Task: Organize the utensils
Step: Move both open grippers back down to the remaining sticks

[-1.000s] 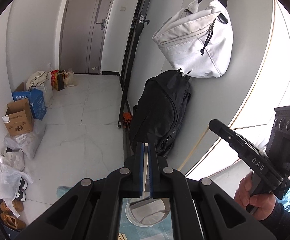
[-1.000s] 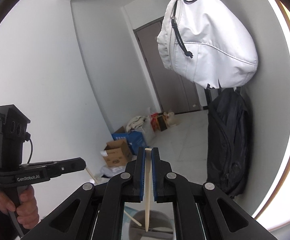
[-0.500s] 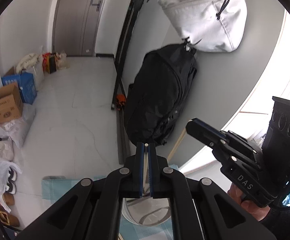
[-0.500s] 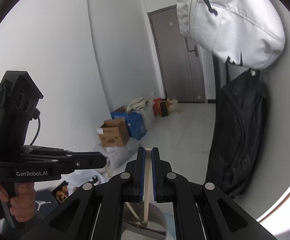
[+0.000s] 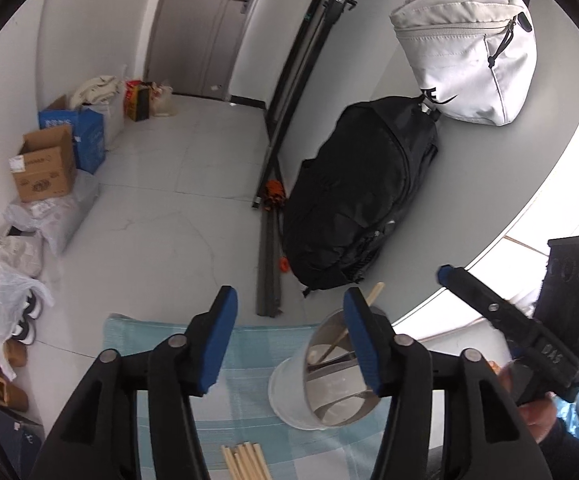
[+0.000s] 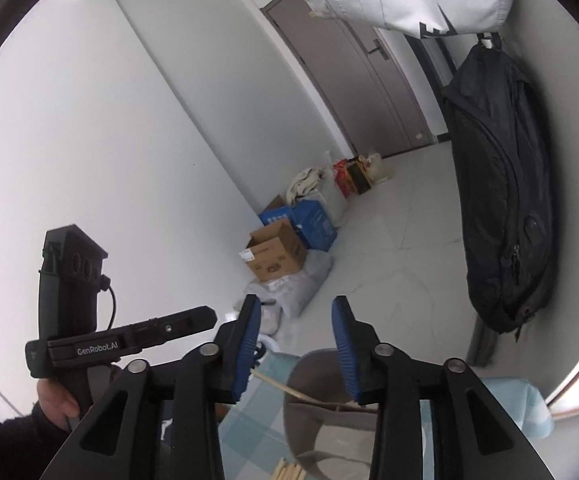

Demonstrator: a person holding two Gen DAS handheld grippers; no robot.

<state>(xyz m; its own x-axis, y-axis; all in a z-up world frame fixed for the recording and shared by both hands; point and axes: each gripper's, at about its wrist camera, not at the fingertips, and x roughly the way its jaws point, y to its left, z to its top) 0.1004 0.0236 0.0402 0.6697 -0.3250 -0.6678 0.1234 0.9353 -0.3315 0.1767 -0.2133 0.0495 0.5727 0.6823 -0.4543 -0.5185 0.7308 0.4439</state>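
On the checked cloth, nearest to farthest:

Left gripper (image 5: 287, 308): we find its blue pads spread wide with nothing between them; half a second ago they pinched a chopstick upright.

Right gripper (image 6: 295, 320): likewise spread and empty; it too was clamped on a stick a moment back.

Loose chopsticks (image 5: 245, 460): a small bundle lying flat on the blue-and-white cloth (image 5: 241, 400), just in front of the holder, not yet sorted.

Utensil holder (image 5: 325, 384): a pale round cup standing on the cloth, right under both grippers.

Chopsticks in holder (image 5: 373, 294): wooden sticks lean inside it, one tip poking above the rim past the left gripper's right pad.

Change: both sticks released at the holder; we judge this pair delivered, and the bundle on the cloth is next.

Beyond: a black backpack (image 5: 353, 204) against the wall, a white bag (image 5: 469, 60) hanging above it, cardboard boxes (image 5: 45, 168) by the far door.
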